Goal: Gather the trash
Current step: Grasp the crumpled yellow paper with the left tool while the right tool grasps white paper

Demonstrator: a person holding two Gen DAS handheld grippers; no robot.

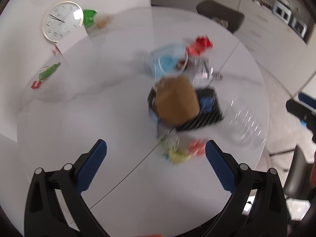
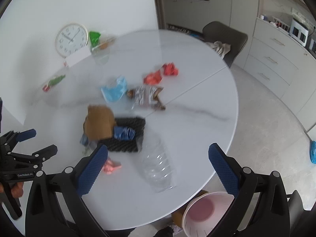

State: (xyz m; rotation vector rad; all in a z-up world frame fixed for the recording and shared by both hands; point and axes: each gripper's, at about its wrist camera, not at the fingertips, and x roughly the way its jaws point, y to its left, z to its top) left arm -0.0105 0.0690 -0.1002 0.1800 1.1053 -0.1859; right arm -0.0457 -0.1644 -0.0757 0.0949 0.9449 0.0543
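Note:
Trash lies on a round white table [image 1: 83, 118] [image 2: 197, 102]. A brown paper bag [image 1: 175, 100] [image 2: 99, 125] leans over a black ribbed tray [image 1: 207, 114] [image 2: 128, 136] with a blue wrapper [image 2: 124, 133]. A clear plastic bottle [image 1: 244, 122] [image 2: 159, 164], a pink wrapper [image 1: 196, 148] [image 2: 110, 166], a yellow-green wrapper [image 1: 175, 152], red wrappers [image 1: 199, 44] [image 2: 160, 73], a light blue bag [image 1: 167, 61] [image 2: 114, 90] and a silver-brown wrapper [image 2: 148, 95] lie around. My left gripper [image 1: 156, 158] and right gripper [image 2: 158, 158] are open, empty, above the table.
A pink bin [image 2: 205, 213] stands on the floor below the table's near edge. A white clock [image 1: 62, 20] [image 2: 71, 39], green packets [image 1: 88, 16] [image 1: 47, 74] and a white card sit at the far left. A dark chair [image 2: 227, 39] and cabinets [image 2: 276, 59] stand behind.

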